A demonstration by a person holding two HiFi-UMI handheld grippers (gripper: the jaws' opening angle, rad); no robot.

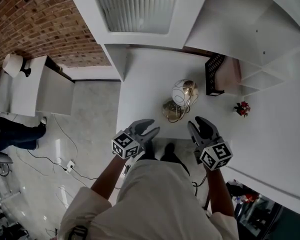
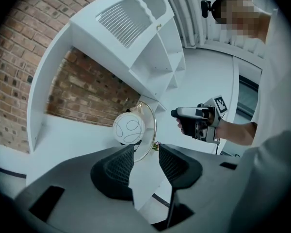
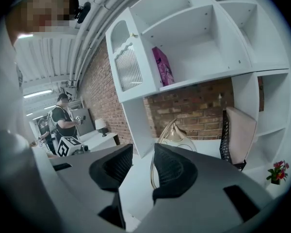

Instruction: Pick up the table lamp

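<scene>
Table lamp (image 1: 183,96): glossy brass-coloured metal hoop, smooth white globe; bench (image 1: 145,79): smooth matt white; wall (image 1: 35,19): rough brick.

bare tabletop (image 1: 145,84) before lamp (image 1: 184,93), basket (image 1: 214,74) perhaps close

Bright, even light; fisheye bending and dark vignetted corners.

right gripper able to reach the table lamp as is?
Probably yes: the right gripper is open and empty, and only bare desk lies between it and the table lamp; the black basket stands aside.
</scene>
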